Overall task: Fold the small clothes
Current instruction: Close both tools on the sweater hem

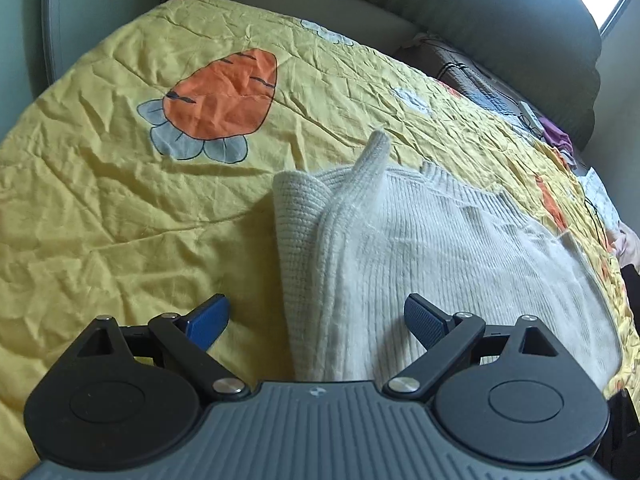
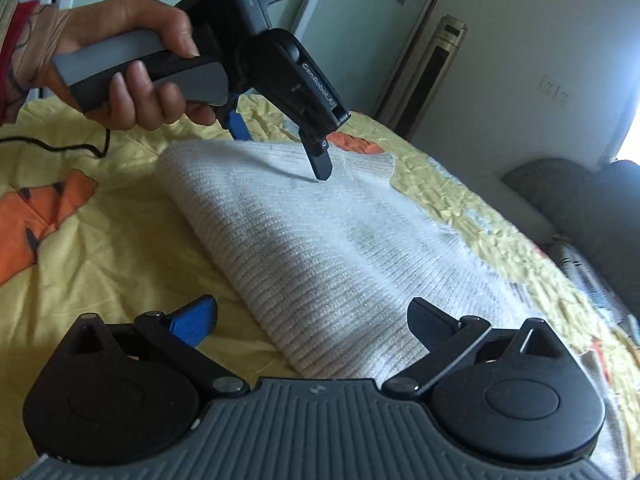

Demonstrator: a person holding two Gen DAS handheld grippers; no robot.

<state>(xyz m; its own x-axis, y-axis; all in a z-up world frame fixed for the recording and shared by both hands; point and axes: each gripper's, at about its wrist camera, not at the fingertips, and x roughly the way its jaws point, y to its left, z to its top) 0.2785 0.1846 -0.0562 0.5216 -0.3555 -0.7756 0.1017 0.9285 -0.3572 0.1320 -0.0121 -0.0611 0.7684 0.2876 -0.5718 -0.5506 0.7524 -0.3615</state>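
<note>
A cream ribbed knit garment lies folded on the yellow quilt; a sleeve end sticks up at its far side. It also shows in the right wrist view. My left gripper is open and empty, straddling the garment's near left edge. In the right wrist view the left gripper hovers over the garment's far end, one finger tip just above the knit. My right gripper is open and empty over the garment's near folded edge.
The quilt has an orange carrot print. Grey cushions and clutter with cables lie at the bed's far right. A black cable crosses the quilt. A tall standing unit is beyond the bed.
</note>
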